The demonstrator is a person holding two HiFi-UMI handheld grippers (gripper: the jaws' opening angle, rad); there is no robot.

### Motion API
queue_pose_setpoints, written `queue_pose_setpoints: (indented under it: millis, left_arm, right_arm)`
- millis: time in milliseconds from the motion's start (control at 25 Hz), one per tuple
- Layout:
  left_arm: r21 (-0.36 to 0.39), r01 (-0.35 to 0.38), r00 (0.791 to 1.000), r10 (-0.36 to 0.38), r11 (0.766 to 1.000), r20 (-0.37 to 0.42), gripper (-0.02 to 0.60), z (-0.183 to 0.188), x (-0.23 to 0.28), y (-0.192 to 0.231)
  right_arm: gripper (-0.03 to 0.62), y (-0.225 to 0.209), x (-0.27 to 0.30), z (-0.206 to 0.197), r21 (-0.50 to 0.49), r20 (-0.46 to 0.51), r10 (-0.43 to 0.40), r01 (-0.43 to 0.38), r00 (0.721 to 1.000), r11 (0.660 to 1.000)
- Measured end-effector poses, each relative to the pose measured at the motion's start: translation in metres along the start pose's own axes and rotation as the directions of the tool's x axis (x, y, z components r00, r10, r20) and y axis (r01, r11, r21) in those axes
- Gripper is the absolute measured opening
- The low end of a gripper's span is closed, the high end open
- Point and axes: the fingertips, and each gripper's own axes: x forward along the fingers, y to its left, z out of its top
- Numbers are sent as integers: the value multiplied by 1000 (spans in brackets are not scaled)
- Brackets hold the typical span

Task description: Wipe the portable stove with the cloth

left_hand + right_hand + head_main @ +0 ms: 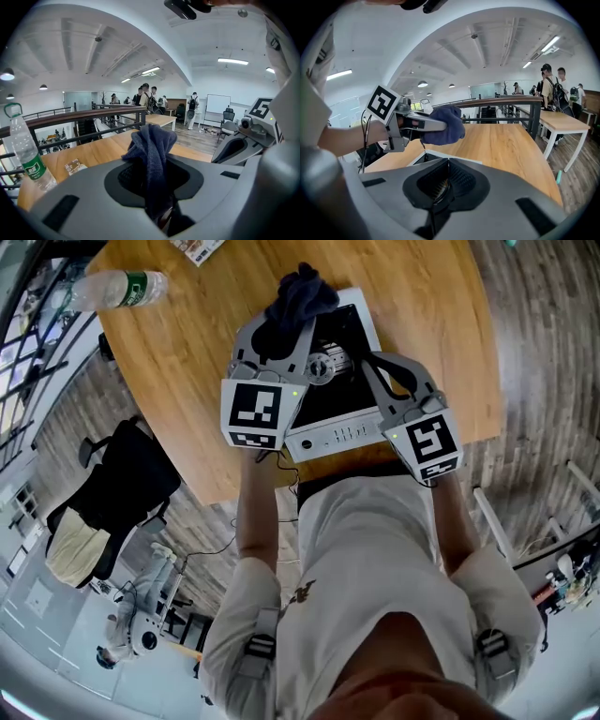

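Two grippers hover over the wooden table (169,362), and only one carries anything: the left gripper (159,213) has its jaws pinched tight on a dark blue cloth (152,145), which bunches up out of the tips. The right gripper (447,168) sits just beside it, jaws pressed together with nothing between them. The portable stove (342,427) lies directly beneath both, control panel facing the person, burner (323,364) between the two tools. In the right gripper view the cloth looks clear of the stove top. The move, I reckon, is straight down from the left tips, then a sweep across toward the right gripper's side.
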Motion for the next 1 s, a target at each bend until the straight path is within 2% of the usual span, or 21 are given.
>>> queue_pose_setpoints:
  millis: [320,680,840,1000]
  left_arm:
    - [27,96,994,-95,995,-57,110,-3,43,-13]
    - [93,222,967,-207,971,-150,110,-17,77,-27]
    - [98,300,942,-278,949,-191,110,-25,89,-33]
    - [73,388,901,-361,919,-242,110,-37,99,-43]
  right_arm:
    - [21,-26,9,-5,27,-5,-12,12,1000,1000]
    - [21,-42,27,-5,35,-9,-17,17,1000,999]
    - [21,-46,36,-5,45,-13,-16,17,1000,999]
    - [21,-49,45,-7,58,-20,-19,20,1000,998]
